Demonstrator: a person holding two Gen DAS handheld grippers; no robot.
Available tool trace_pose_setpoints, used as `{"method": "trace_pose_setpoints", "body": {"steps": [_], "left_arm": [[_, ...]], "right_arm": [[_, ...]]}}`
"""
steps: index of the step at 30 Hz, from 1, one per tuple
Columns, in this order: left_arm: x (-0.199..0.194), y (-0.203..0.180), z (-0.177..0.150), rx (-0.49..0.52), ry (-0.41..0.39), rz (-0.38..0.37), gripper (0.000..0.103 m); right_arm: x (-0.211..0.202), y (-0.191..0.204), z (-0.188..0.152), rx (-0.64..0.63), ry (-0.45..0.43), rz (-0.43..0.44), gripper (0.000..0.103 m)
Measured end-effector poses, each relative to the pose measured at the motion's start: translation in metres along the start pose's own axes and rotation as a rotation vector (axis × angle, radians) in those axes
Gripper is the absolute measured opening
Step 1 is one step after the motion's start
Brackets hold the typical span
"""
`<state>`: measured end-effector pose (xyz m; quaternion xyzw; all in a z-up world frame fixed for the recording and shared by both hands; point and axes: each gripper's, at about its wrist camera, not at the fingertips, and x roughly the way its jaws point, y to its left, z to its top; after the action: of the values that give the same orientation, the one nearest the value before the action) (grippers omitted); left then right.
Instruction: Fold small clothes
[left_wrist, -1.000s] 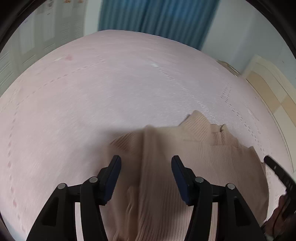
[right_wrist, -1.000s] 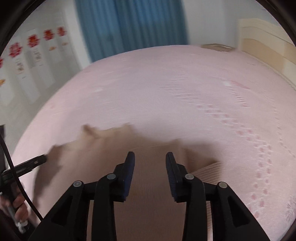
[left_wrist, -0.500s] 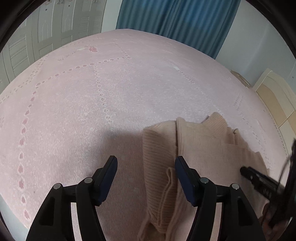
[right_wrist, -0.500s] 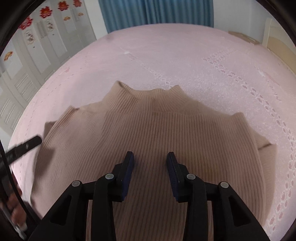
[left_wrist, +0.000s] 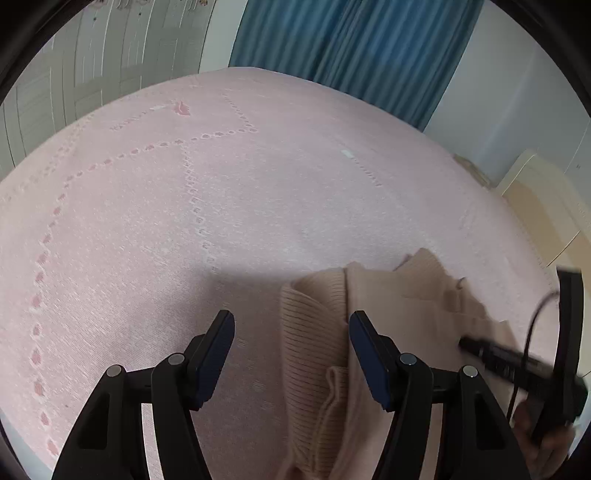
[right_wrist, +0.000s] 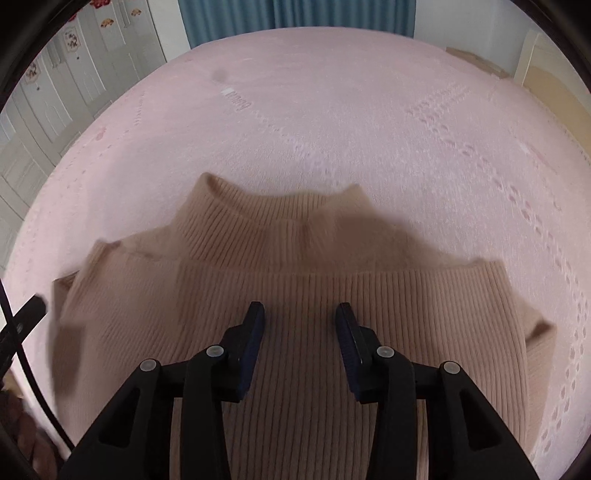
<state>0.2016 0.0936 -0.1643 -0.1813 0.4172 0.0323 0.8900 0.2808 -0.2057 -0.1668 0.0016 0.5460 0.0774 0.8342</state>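
Observation:
A beige ribbed high-neck sweater lies on the pink bed cover, collar pointing away, sides folded inward. My right gripper hovers open and empty over the sweater's middle. In the left wrist view the sweater lies at lower right, with a folded sleeve edge between the fingers. My left gripper is open and empty over the sweater's left edge. The right gripper's finger shows at the right of the left wrist view; the left gripper's finger shows at the left edge of the right wrist view.
The pink bed cover with a dotted heart pattern spreads all around. Blue curtains and white wardrobe doors stand beyond the bed. A cream headboard is at the right.
The left gripper has shifted left, off the sweater's body to its left edge. The right gripper has come in over the sweater's middle, facing the collar. Both stayed open.

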Motion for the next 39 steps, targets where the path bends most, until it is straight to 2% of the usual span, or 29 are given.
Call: {"method": "trace_pose_setpoints", "body": {"steps": [5,12,15,19,21,24,27,32,36,39], "left_arm": [[-0.010,-0.003,-0.008,0.008,-0.008,-0.028,0.063],[-0.030,-0.001,-0.023,-0.005,-0.008,-0.092,0.064],[-0.038,0.001,-0.029,0.005,0.001,-0.124,0.064],[-0.044,0.004,-0.040,0.033,0.023,-0.145,0.064],[-0.046,0.011,-0.051,0.012,0.062,-0.181,0.065],[-0.046,0.019,-0.068,-0.008,0.119,-0.217,0.065],[-0.043,0.023,-0.076,-0.017,0.150,-0.209,0.065],[-0.035,0.021,-0.075,-0.038,0.162,-0.224,0.066],[-0.014,0.014,-0.071,-0.061,0.206,-0.248,0.066],[-0.001,0.011,-0.065,-0.074,0.206,-0.255,0.066]], "right_arm": [[-0.036,0.010,-0.046,-0.074,-0.035,-0.044,0.040],[-0.066,0.022,-0.110,-0.107,-0.057,-0.085,0.040],[-0.069,0.027,-0.138,-0.122,-0.005,-0.073,0.040],[-0.082,0.034,-0.172,-0.160,-0.009,-0.096,0.040],[-0.089,0.030,-0.185,-0.122,0.003,-0.054,0.040],[-0.102,0.022,-0.196,-0.062,-0.014,-0.007,0.040],[-0.118,0.014,-0.197,-0.030,-0.069,-0.002,0.040],[-0.132,-0.007,-0.187,0.023,-0.151,0.027,0.040],[-0.131,-0.036,-0.177,0.047,-0.211,0.041,0.040],[-0.128,-0.056,-0.177,0.066,-0.254,0.033,0.040]]}}
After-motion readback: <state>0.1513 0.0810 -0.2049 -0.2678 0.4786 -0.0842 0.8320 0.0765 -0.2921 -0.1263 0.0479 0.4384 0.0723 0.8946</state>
